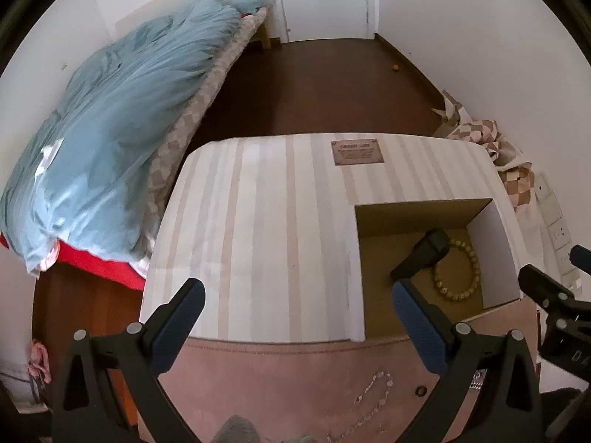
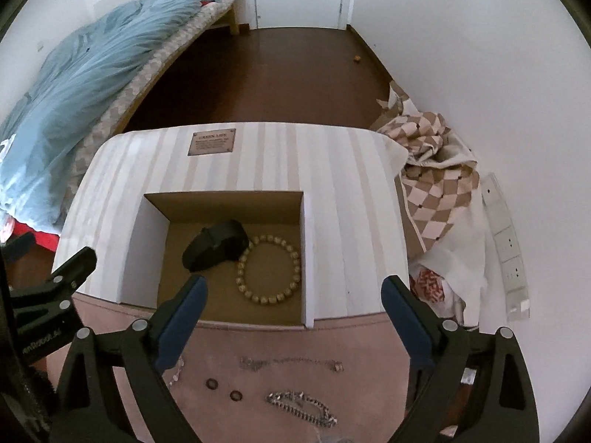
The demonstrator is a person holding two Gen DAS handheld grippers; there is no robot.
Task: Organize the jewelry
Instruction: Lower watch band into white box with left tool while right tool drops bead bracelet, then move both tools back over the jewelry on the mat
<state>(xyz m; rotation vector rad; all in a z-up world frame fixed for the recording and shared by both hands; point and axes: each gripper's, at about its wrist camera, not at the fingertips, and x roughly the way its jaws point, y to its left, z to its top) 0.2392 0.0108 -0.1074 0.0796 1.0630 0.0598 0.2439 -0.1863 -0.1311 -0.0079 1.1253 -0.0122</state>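
Observation:
A striped box [image 1: 258, 221] [image 2: 351, 203] with a square cardboard-lined compartment [image 2: 229, 258] holds a beige bead bracelet [image 2: 269, 269] [image 1: 460, 269] and a black band [image 2: 216, 245] [image 1: 421, 254]. In front of it, on a pink mat [image 2: 295, 347], lie a thin chain [image 2: 291, 361], a thick silver chain bracelet [image 2: 303, 408], two small dark rings [image 2: 223, 389] and a clear bead strand [image 1: 369, 402]. My left gripper [image 1: 299, 313] is open and empty above the mat's edge. My right gripper [image 2: 293, 308] is open and empty, just in front of the compartment.
A bed with a blue duvet [image 1: 110, 129] lies to the left. Checkered cloth [image 2: 436, 184] is heaped to the right against the wall, next to wall sockets [image 2: 509, 251]. Dark wood floor [image 2: 258, 74] lies beyond the box.

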